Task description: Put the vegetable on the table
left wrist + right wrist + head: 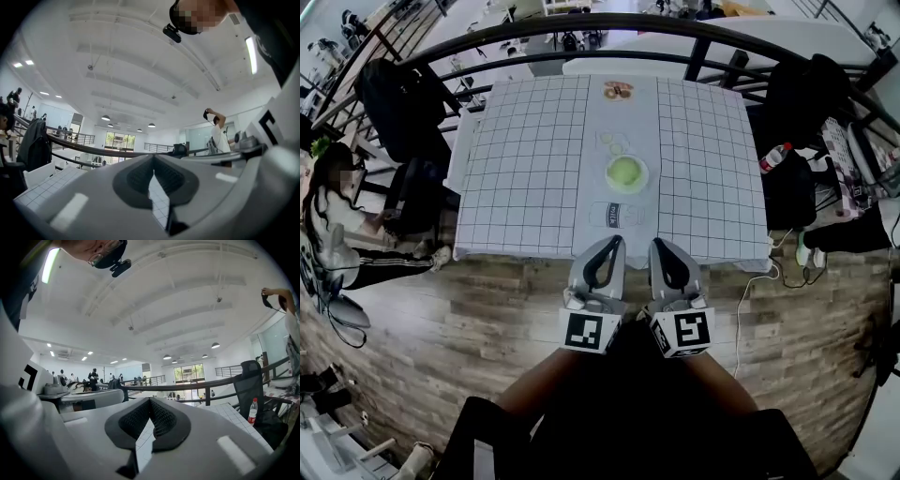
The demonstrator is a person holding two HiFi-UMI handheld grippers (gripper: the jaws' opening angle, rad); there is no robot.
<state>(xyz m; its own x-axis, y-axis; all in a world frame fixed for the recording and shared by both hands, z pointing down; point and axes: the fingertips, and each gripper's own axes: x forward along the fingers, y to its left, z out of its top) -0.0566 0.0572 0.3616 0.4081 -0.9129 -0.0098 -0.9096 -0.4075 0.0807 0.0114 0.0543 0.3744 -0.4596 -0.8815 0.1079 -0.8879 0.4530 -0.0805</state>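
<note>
Holding one gripper in each hand, I have both low in front of me, side by side, just short of the table's near edge. My left gripper [613, 242] has its jaws pressed together with nothing between them. Its own view shows the dark pads [140, 176] meeting at the tip above gridded cloth. My right gripper [662, 244] is the same: jaws closed and empty, pads [161, 417] touching. Neither gripper touches anything on the table [525, 187].

On the plain strip down the middle of the cloth I count, nearest first, one flat clear packet [616, 215], one vegetable [624, 172], a few small pale pieces [612, 142] too faint to name, and one small plate [619, 90] of brownish food at the far edge. The vegetable is round, pale green and smooth-looking from above. It sits in a shallow white dish [645, 178] at about the table's centre, well apart from both grippers. One bottle [773, 157] with a red cap is off the table's right side.
</note>
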